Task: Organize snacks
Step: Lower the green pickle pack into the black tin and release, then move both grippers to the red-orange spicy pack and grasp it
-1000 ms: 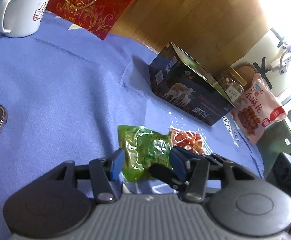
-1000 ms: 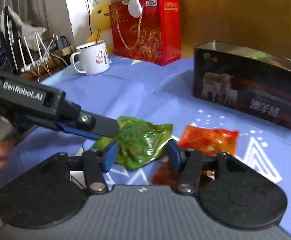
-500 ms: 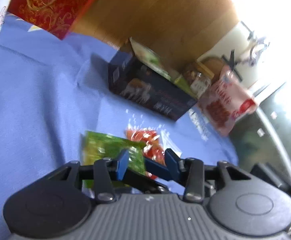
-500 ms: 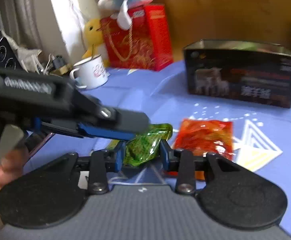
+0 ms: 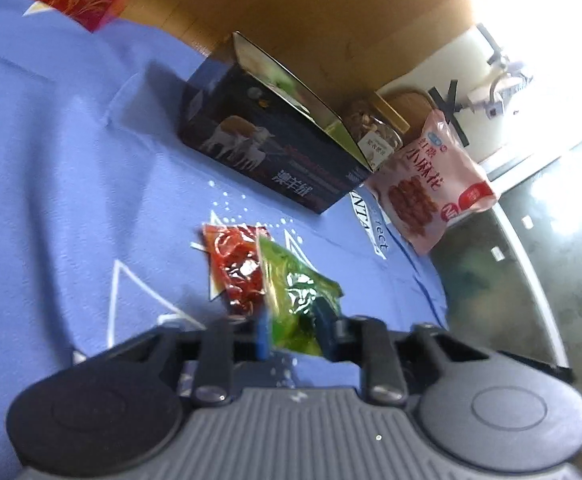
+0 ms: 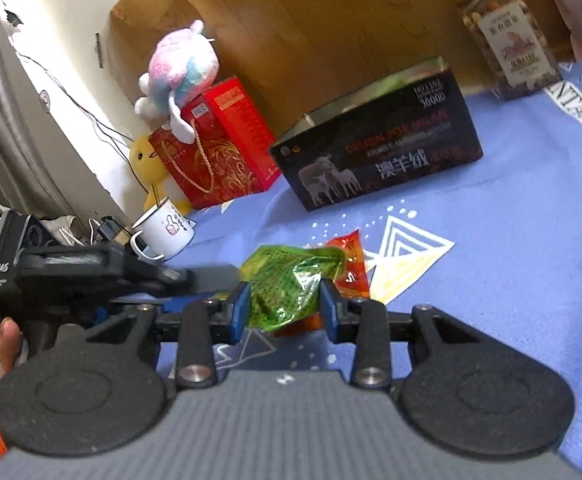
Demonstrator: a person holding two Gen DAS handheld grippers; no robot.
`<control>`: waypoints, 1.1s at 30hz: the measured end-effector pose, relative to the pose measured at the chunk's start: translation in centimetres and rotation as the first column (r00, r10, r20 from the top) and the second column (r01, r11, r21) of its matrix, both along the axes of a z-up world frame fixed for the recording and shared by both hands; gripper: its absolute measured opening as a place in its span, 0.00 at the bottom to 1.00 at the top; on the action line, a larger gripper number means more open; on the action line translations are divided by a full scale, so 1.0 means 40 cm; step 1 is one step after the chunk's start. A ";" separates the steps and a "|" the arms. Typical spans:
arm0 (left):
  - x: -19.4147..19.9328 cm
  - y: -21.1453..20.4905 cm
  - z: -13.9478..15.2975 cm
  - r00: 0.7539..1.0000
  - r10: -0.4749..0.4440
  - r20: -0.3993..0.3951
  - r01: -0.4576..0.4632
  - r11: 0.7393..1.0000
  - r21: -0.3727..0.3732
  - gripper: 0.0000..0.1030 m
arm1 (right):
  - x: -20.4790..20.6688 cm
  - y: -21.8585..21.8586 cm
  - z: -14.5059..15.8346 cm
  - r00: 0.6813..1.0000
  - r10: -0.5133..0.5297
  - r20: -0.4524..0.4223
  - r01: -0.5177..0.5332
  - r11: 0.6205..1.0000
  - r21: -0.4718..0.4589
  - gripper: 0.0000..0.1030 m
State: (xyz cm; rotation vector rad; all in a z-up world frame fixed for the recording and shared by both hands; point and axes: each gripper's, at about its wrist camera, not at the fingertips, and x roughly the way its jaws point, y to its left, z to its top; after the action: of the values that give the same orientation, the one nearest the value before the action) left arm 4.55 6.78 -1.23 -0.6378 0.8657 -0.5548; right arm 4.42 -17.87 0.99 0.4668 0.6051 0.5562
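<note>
A green snack packet (image 5: 297, 300) is lifted off the blue cloth, pinched in my left gripper (image 5: 291, 334), which is shut on its near end. In the right wrist view the same green packet (image 6: 287, 284) hangs between the fingers of my right gripper (image 6: 285, 312), whose jaws stand apart around it without clearly pressing it. A red snack packet (image 5: 235, 264) lies flat on the cloth just behind; it also shows in the right wrist view (image 6: 351, 268). An open dark box with sheep pictures (image 5: 275, 148) stands further back, also seen in the right wrist view (image 6: 379, 160).
A pink snack bag (image 5: 435, 188) and a jar of nuts (image 6: 507, 36) stand beyond the box near the cloth's edge. A red gift bag (image 6: 215, 144) with a plush toy and a white mug (image 6: 163, 232) stand at the left.
My left gripper has closed on the green packet and lifted it off the cloth, tilting it upright. The right gripper has come in around the packet.
</note>
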 end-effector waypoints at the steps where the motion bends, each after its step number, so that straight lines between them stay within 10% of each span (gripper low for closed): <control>1: 0.000 -0.008 0.006 1.000 -0.002 0.014 0.002 1.000 0.007 0.15 | -0.002 -0.004 0.003 1.000 -0.007 0.006 0.007 1.000 -0.013 0.39; 17: 0.337 -0.177 0.214 0.967 -0.017 0.256 -0.041 0.975 0.220 0.22 | 0.317 -0.086 0.168 0.978 -0.100 0.182 0.125 0.983 -0.132 0.42; 22: 0.376 -0.188 0.180 0.974 0.045 0.223 -0.129 0.917 0.377 0.28 | 0.397 -0.036 0.136 0.964 -0.170 0.205 0.237 0.898 -0.370 0.51; 26: 0.224 -0.095 0.192 0.947 0.076 0.312 -0.158 0.955 0.249 0.30 | 0.234 -0.136 0.122 0.961 -0.185 0.206 0.216 0.967 -0.137 0.51; 33: 0.062 -0.053 0.061 0.995 0.003 0.095 -0.022 0.979 0.202 0.30 | 0.078 -0.165 -0.039 0.989 -0.071 -0.133 0.076 0.997 0.033 0.46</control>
State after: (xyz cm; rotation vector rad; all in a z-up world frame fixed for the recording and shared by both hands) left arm 7.02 4.66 1.23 -0.4274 0.8161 -0.4743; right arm 7.53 -24.46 -0.57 0.5628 0.7016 0.4694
